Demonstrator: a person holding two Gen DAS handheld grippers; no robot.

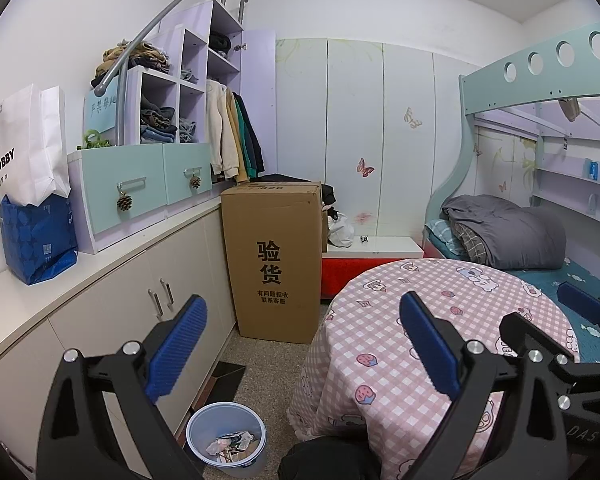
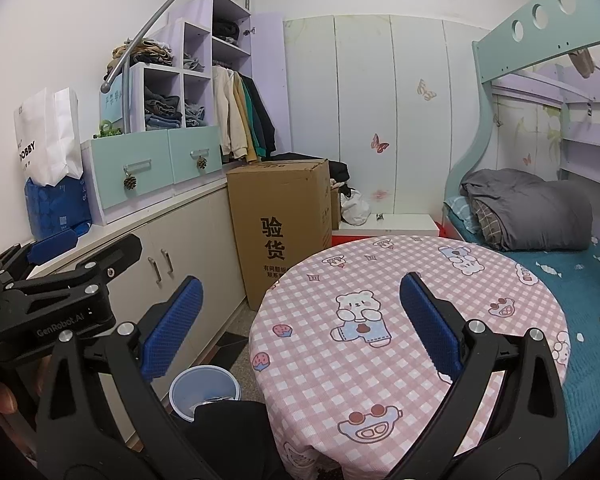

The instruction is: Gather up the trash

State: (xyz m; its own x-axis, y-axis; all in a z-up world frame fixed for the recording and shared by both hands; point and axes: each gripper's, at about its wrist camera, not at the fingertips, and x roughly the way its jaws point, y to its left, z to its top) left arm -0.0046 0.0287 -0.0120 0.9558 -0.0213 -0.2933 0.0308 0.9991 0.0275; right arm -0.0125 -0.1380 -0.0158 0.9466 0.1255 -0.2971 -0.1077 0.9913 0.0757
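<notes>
A pale blue trash bin (image 1: pixel 226 436) stands on the floor between the cabinets and the round table, with crumpled paper and wrappers (image 1: pixel 232 446) inside. My left gripper (image 1: pixel 304 344) hangs open above the table edge and bin, nothing between its blue pads. In the right wrist view the bin (image 2: pixel 204 390) is partly hidden by a dark object. My right gripper (image 2: pixel 302 326) is open and empty over the pink checked tablecloth (image 2: pixel 400 280). Each gripper shows in the other's view: the right gripper (image 1: pixel 556 316) at the right, the left gripper (image 2: pixel 72 248) at the left.
A tall cardboard box (image 1: pixel 274 260) stands beyond the bin. White cabinets (image 1: pixel 148 280) run along the left, bearing paper bags (image 1: pixel 32 184). A bunk bed (image 1: pixel 540 240) with a grey duvet is to the right. A dark object (image 1: pixel 328 456) sits under the table's near edge.
</notes>
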